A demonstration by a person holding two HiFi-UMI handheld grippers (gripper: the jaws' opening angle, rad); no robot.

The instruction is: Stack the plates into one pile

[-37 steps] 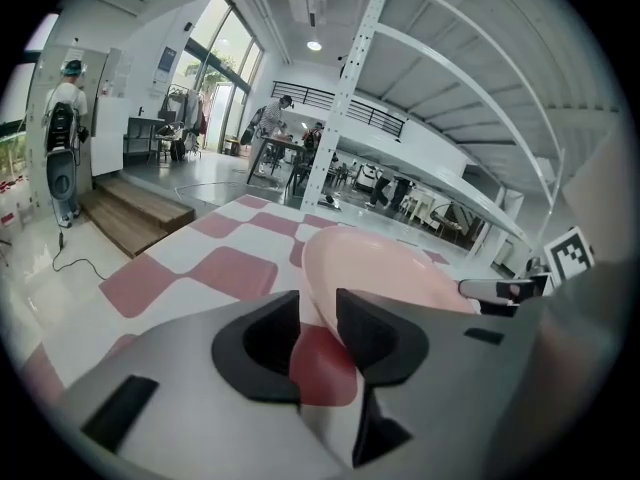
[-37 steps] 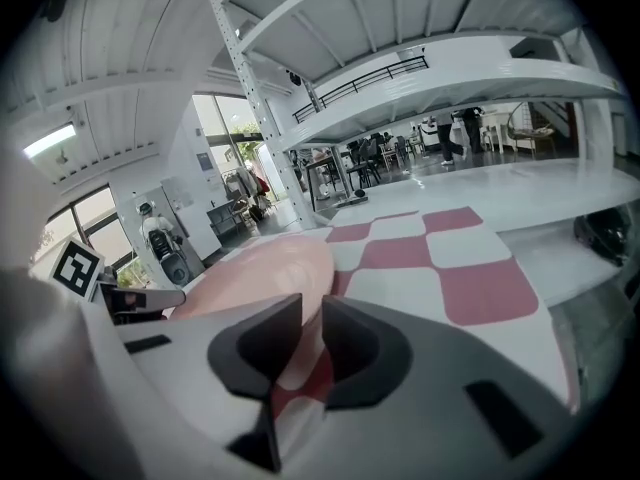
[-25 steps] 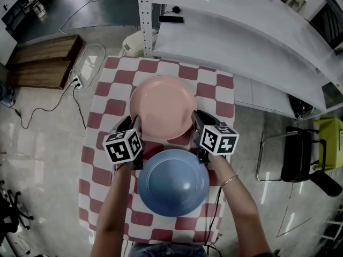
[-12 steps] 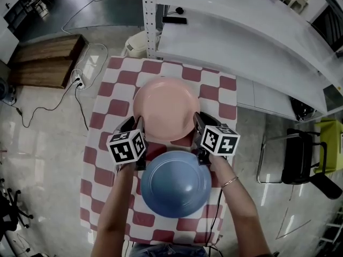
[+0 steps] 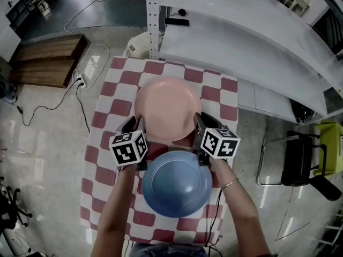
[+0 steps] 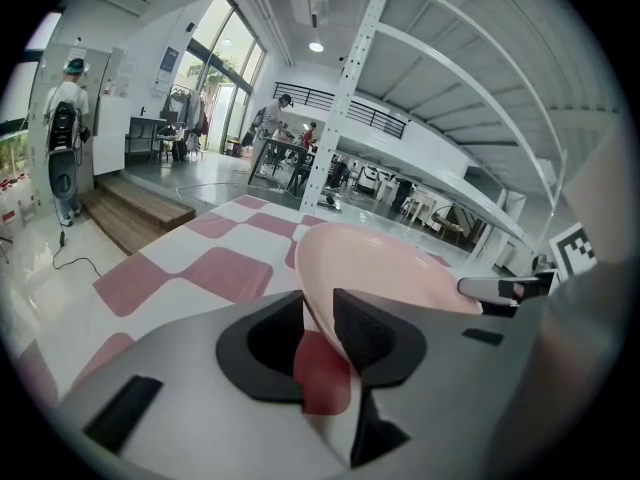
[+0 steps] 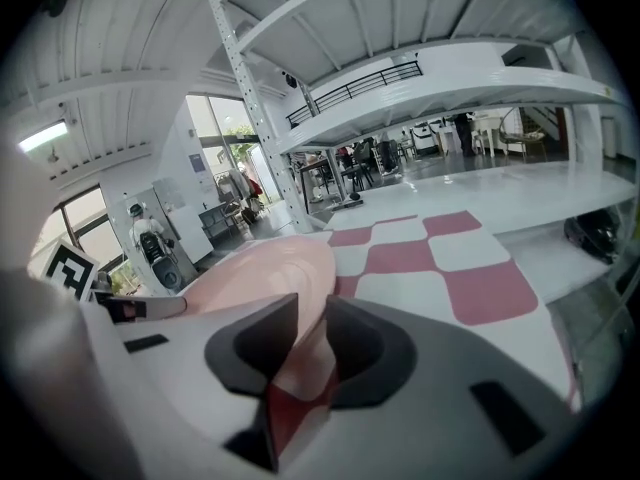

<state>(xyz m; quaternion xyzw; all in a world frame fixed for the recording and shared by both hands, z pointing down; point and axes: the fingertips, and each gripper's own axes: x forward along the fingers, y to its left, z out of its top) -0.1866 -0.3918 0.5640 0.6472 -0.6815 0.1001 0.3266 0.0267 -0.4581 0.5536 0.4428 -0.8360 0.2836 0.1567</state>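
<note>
- White shelving (image 5: 241, 31): curved shelves on a perforated post, just beyond the table's far right corner.
- Table (image 5: 107, 111): covered by a red-and-white checked cloth and carrying both plates.
- Wooden platform (image 5: 45, 60): on the floor, well apart from the table at the far left.
- Pink plate (image 5: 165, 108): lies flat on the cloth at the table's middle, on the far side. Its near rim reaches in between the two grippers.
- Blue plate (image 5: 177, 183): lies on the near side, just beside the pink plate, with a strip of cloth showing between them. The plates are not stacked.
- Left gripper (image 5: 134, 125): at the pink plate's near-left rim. Its jaws have just been closing but remain apart. The rim runs between them, and cloth shows in the gap beside it in the left gripper view.
- Right gripper (image 5: 199, 123): at the near-right rim. Its jaws have just been opening and stand apart, with the rim between them.
- Marker cubes (image 5: 128, 148): one sits on top of each gripper.
</note>
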